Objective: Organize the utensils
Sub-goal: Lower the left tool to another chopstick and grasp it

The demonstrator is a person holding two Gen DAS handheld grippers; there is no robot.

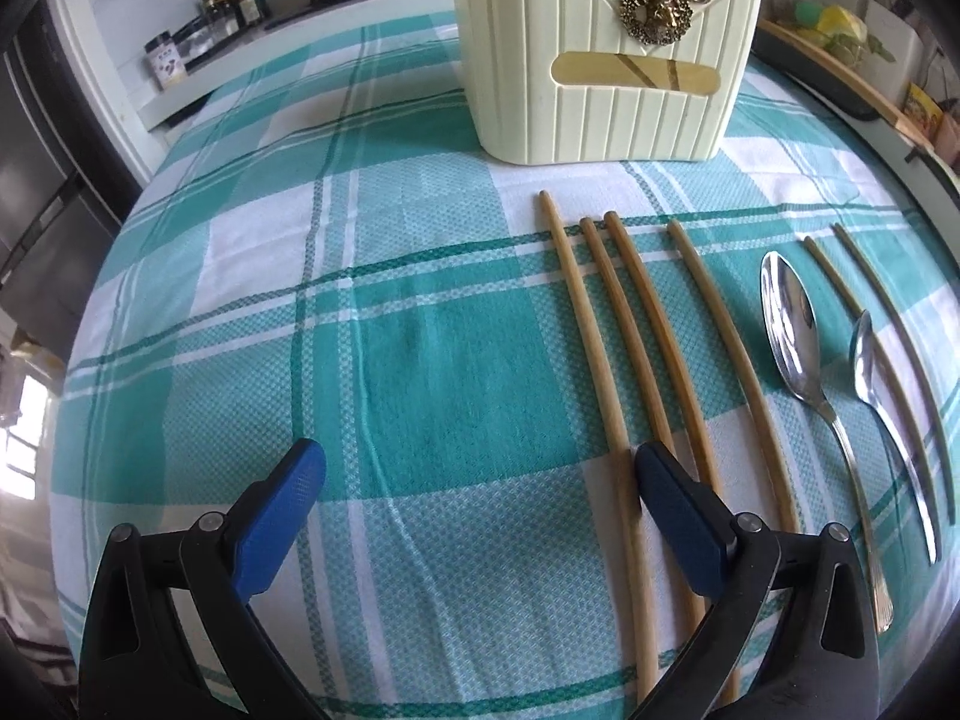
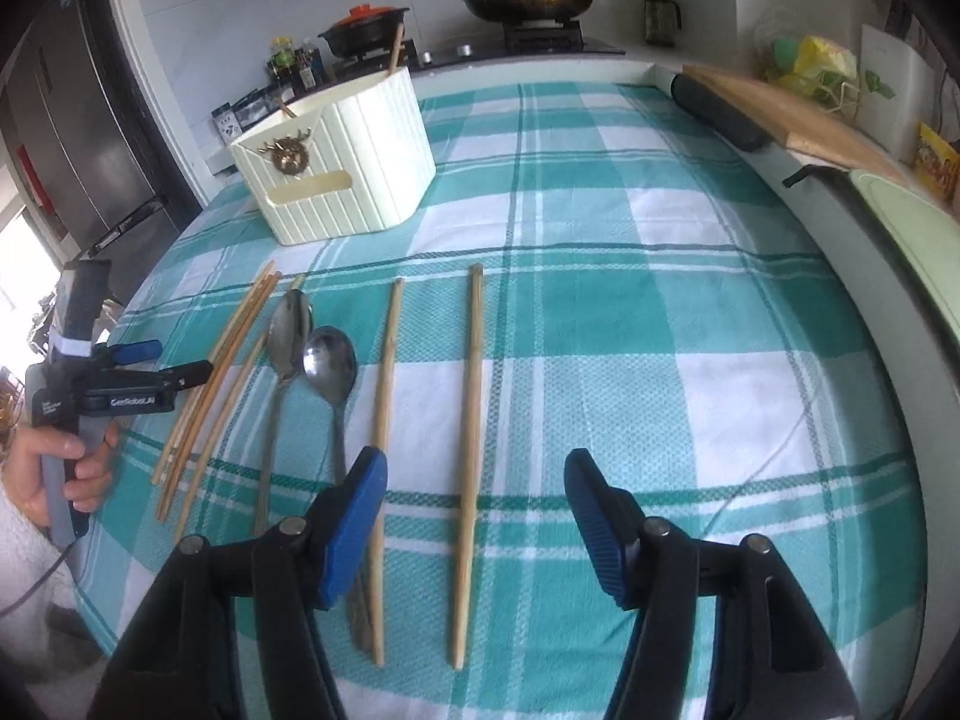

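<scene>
Both cameras look steeply down from close above the surface [image 1: 420, 360], facing twelve o'clock; both share the holder [image 2: 336, 162] and chopsticks [image 1: 600, 330]

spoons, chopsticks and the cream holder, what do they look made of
Spoons: polished metal, likely stainless steel, with mirror-like reflections in the bowls. Chopsticks: pale tan and matte, probably bamboo or wood; no grain can be made out. Holder: glossy cream ribbed walls, likely moulded plastic, with a brassy deer ornament that looks like metal.
</scene>
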